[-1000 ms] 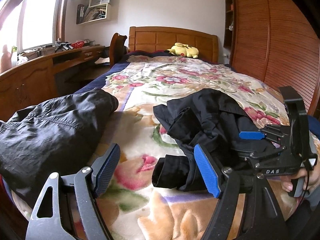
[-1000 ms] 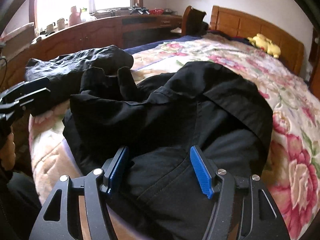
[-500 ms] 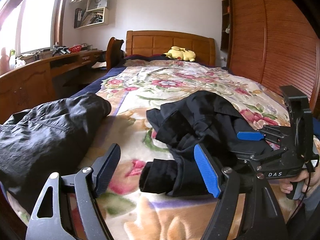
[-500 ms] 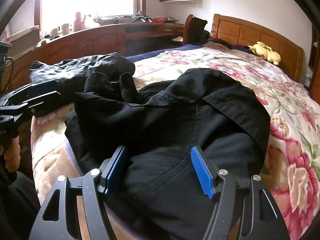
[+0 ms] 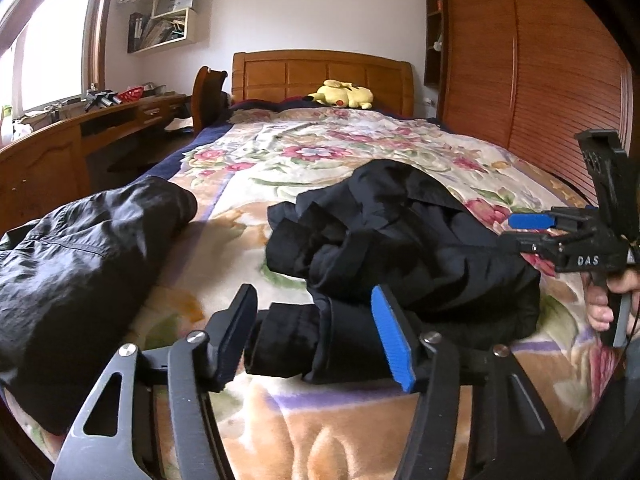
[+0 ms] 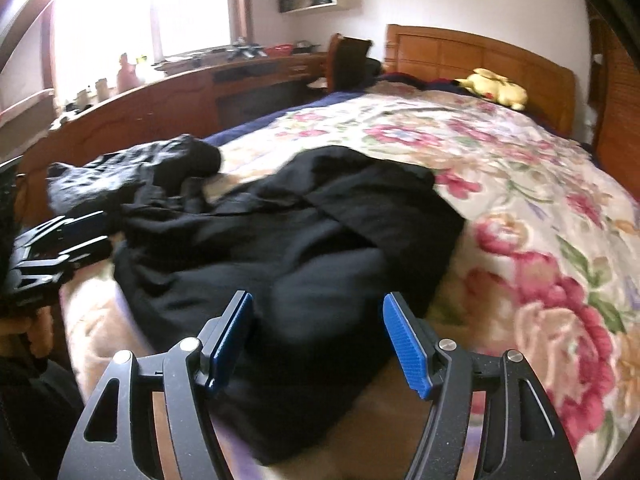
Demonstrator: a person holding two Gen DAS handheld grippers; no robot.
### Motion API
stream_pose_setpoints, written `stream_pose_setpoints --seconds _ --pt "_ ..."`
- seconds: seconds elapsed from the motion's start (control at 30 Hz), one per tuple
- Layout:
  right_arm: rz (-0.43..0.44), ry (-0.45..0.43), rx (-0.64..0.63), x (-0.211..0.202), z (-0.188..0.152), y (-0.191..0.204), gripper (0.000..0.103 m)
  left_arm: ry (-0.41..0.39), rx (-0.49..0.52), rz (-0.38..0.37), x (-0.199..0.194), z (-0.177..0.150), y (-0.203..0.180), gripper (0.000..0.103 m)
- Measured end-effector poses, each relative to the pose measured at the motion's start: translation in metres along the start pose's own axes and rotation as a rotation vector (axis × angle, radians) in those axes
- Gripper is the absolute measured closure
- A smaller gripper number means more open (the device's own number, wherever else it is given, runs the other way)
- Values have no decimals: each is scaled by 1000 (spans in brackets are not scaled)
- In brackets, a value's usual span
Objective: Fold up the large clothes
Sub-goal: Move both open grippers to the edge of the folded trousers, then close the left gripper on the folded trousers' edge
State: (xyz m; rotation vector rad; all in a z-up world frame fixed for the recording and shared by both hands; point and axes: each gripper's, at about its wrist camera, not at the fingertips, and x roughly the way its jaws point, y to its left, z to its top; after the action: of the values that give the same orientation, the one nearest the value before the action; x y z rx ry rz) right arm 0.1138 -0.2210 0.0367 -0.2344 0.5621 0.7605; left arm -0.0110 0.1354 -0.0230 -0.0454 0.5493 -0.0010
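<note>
A crumpled black garment (image 5: 400, 240) lies in a heap on the floral bedspread (image 5: 360, 152); it also shows in the right wrist view (image 6: 300, 240). My left gripper (image 5: 316, 332) is open, its jaws on either side of a black sleeve end (image 5: 292, 340) at the heap's near edge. My right gripper (image 6: 320, 336) is open just above the garment's near edge, and shows at the right of the left wrist view (image 5: 532, 228). A second dark, shinier garment (image 5: 80, 264) lies at the bed's left edge.
A wooden headboard (image 5: 320, 76) and a yellow plush toy (image 5: 344, 94) are at the far end. A wooden desk (image 5: 60, 148) and a chair (image 5: 208, 96) stand along the left. A slatted wardrobe (image 5: 540, 80) runs along the right.
Both grippers have drawn back and lifted a little from the black garment. The right wrist view has swung and is blurred. Both grippers stay open.
</note>
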Motion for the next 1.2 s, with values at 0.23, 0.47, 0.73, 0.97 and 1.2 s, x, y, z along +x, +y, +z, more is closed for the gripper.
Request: stream_pose_setpoints --seconds 0.23,0.47,0.73,0.97,1.2 --pt "-46 14 29 5 -6 -14 33 26 21 -12 5 -3 -9 55" --pt "-27 16 68 12 -8 -22 30 75 35 -1 14 -9 -12 56" --pt "-26 21 79 13 -9 -23 27 65 28 -3 12 -10 -12 56" --pt "-29 33 81 18 -11 -25 25 2 3 -14 7 8 -14 56" --pt "-28 35 82 18 -12 -27 25 -26 -15 -31 15 27 -18 56"
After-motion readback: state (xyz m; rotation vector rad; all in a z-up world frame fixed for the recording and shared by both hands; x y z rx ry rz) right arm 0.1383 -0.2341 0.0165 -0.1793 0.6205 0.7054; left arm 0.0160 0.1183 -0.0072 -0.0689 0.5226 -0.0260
